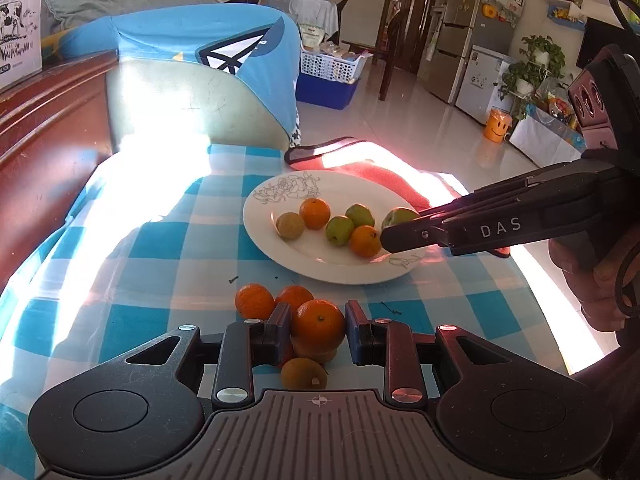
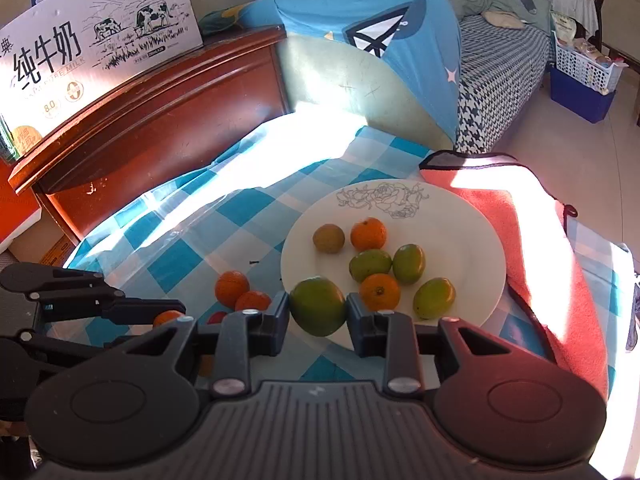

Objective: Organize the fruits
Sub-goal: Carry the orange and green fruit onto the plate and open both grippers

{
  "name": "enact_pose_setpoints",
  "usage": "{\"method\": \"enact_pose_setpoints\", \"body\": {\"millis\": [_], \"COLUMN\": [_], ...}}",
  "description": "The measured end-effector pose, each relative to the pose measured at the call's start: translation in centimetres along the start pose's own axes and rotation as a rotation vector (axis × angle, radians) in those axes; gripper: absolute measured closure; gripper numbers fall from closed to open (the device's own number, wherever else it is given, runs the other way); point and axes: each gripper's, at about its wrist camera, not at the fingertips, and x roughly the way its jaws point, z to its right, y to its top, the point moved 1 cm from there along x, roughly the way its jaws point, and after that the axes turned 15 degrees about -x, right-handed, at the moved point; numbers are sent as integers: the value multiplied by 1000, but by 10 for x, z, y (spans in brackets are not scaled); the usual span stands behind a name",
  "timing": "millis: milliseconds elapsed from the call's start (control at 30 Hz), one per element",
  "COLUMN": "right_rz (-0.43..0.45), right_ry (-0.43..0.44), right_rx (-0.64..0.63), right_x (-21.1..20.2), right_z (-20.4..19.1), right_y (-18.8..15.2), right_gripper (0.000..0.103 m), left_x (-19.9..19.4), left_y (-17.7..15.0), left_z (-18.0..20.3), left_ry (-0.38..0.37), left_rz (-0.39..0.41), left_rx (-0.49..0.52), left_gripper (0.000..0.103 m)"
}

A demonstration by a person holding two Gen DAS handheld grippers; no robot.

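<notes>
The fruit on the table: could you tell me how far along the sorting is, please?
Done: six fruits lie on the white plate, two oranges among them. In hand: the right gripper holds a green fruit at the plate's edge, and the left gripper brackets an orange. Left: two oranges and a brownish fruit on the tablecloth.

Fruits (image 2: 370,262) on plate (image 2: 472,216)

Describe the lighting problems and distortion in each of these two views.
Left wrist view: sunlight blows out the checked tablecloth at left to white, a pink flare streaks across the red cloth, and the fisheye bends the room's edges. Right wrist view: the same glare whitens the cloth beside the headboard, the right tongs look reddish on one side, and the corners darken.
</notes>
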Motion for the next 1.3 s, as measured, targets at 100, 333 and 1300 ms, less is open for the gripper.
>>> {"method": "enact_pose_setpoints", "body": {"millis": [100, 333, 1300], "right_rz": [-19, -35, -42], "right_ry": [-28, -76, -156], "right_rx": [20, 69, 273], "right_x": [3, 6, 49], "right_z": [10, 34, 97], "right_y": [-2, -4, 1], "right_gripper": [72, 72, 72], "left_x": [10, 36, 109], "left_y": [11, 35, 58], "left_z": [-1, 2, 14], "left_ry": [-5, -14, -20], "left_rz": [-5, 1, -21], "left_rx": [-11, 16, 51], "left_gripper": [77, 77, 76]}}
